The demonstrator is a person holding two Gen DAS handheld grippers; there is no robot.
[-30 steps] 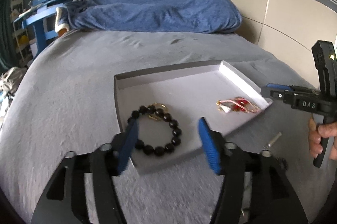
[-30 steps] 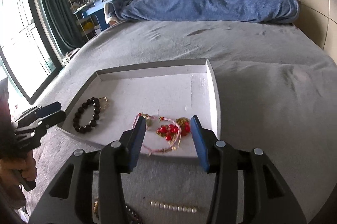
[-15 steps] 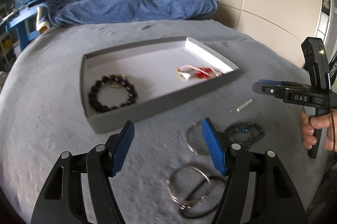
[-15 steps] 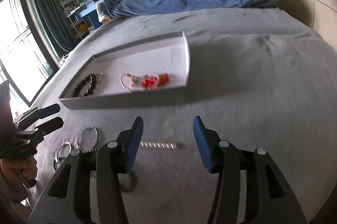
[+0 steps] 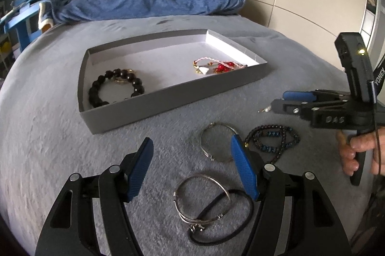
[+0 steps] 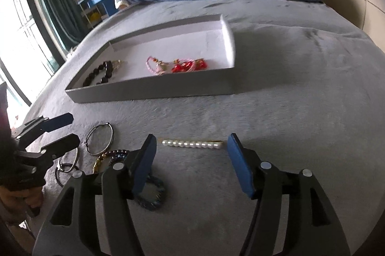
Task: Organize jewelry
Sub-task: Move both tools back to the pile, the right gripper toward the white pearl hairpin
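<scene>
Grey tray point(image 5: 154, 101) on bed — black bead bracelet point(image 5: 115, 87), red-and-pink bracelet point(image 5: 216, 65) inside, both grippers' fingers wide, empty

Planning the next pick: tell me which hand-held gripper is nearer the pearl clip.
Right. The right hand-held gripper is open with the pearl clip just ahead of its fingertips; the left hand-held gripper is off to the clip's left.

Our left gripper point(image 5: 191, 168): jaws spread wide, blue pads point(image 5: 244, 171) facing each other, nothing between, angled downward. Our right gripper point(image 6: 190, 165): jaws equally wide apart, empty, pitched forward and low. Right hand point(image 5: 361, 152) wraps pistol handle, fingers curled. Left hand point(image 6: 21, 195) grips its handle, mostly shadowed.
</scene>
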